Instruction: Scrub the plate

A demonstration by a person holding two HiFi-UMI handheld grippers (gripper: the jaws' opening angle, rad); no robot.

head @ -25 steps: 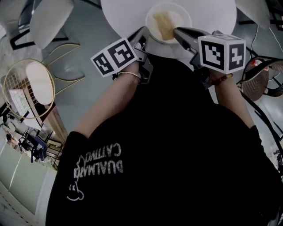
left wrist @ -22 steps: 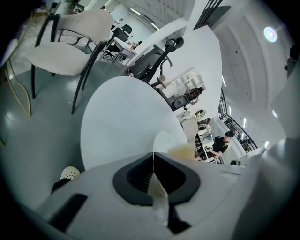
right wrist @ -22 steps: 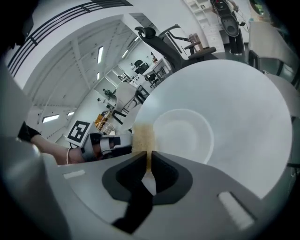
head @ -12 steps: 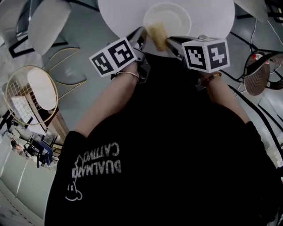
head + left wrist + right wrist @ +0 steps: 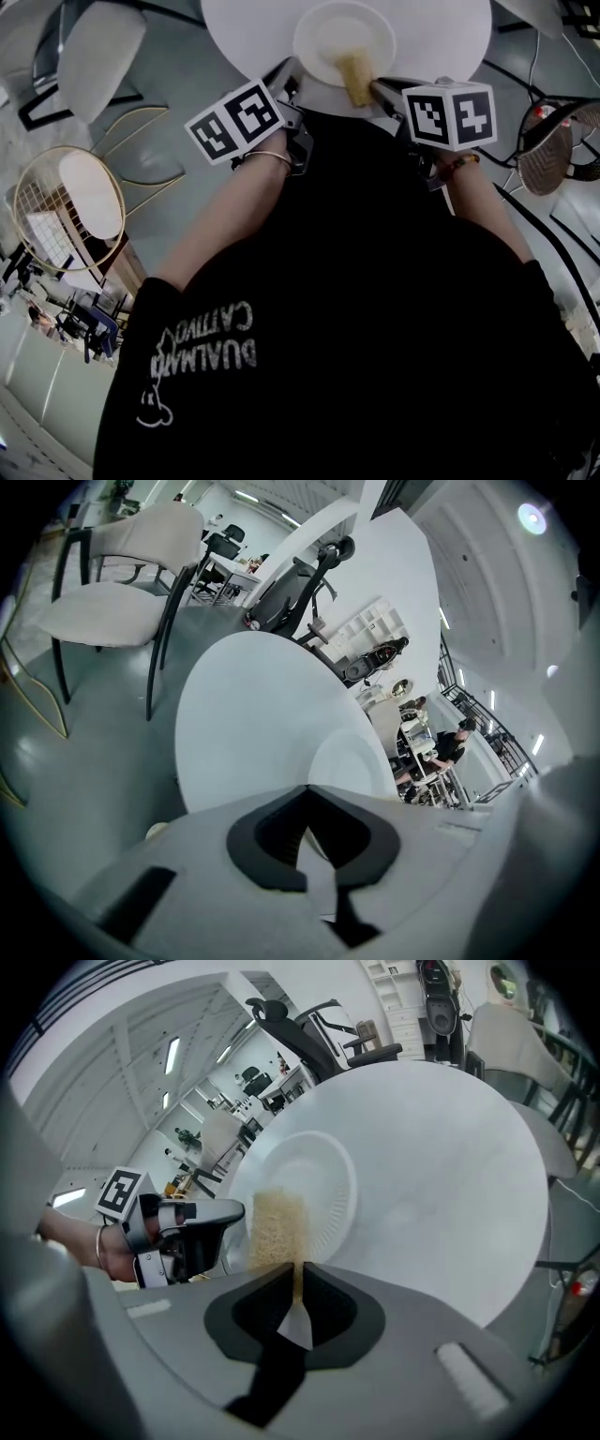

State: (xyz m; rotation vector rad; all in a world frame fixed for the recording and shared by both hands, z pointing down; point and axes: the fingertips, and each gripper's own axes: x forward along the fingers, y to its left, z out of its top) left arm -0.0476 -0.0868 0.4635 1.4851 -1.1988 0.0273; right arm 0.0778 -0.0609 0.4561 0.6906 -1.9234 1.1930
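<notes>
Right tongs (image 5: 298, 1274) are clamping tight on a tan sponge (image 5: 277, 1232), which is standing out ahead of their tips. Over the last second they have been drawing the sponge from the middle of the plate (image 5: 314, 1176) back to its rim nearest them, so a scrubbing stroke appears to be in progress.

Left tongs (image 5: 305, 794) are sitting fully closed at the plate's rim. The plate is lying on the table (image 5: 450, 1166) just ahead of both tongs.

Whether the left tongs are nipping the rim is not showing. No soiling is discernible.
</notes>
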